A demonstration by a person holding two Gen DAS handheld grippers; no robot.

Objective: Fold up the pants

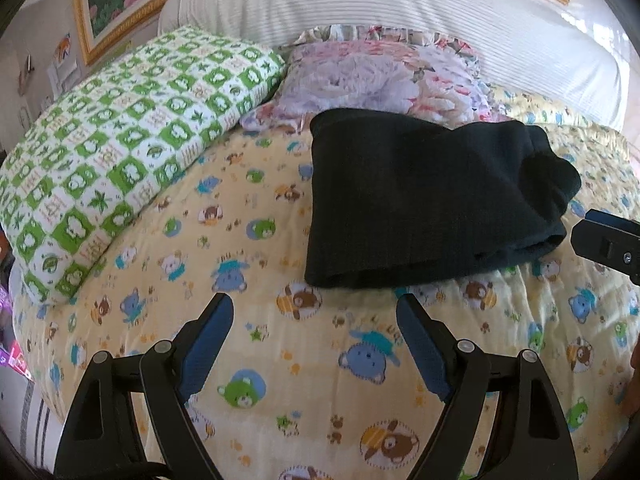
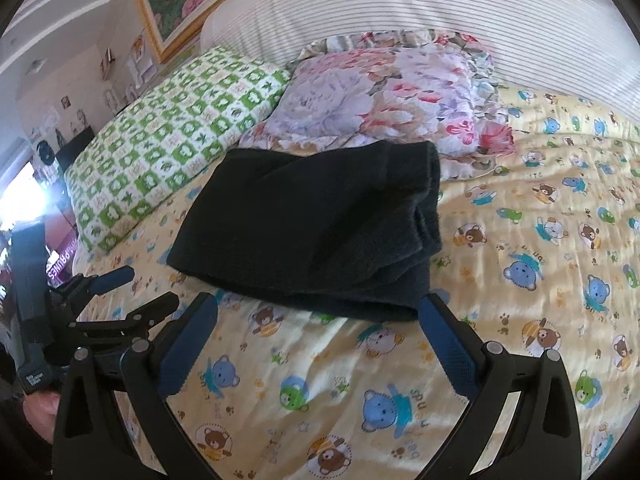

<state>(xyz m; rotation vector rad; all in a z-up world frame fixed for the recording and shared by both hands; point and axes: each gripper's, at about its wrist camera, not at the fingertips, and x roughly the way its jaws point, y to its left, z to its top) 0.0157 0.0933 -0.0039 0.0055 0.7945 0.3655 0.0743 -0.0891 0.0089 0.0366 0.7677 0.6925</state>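
Observation:
The black pants [image 1: 420, 196] lie folded into a thick rectangular stack on the yellow bear-print bedspread [image 1: 280, 360], and they show in the right wrist view too as pants [image 2: 312, 232]. My left gripper [image 1: 316, 308] is open just short of the stack's near edge, touching nothing. My right gripper [image 2: 318, 308] is open too, its right fingertip close to the stack's near right corner, holding nothing. The right gripper's tip [image 1: 604, 240] shows at the right edge of the left wrist view. The left gripper [image 2: 120, 292] appears at the left of the right wrist view.
A green-and-white checked pillow [image 1: 120, 152] lies left of the pants and a floral pillow [image 1: 380, 76] behind them. A white ribbed headboard [image 1: 400, 4] stands at the back, with gold-framed pictures above. The bedspread [image 2: 540, 260] stretches right of the stack.

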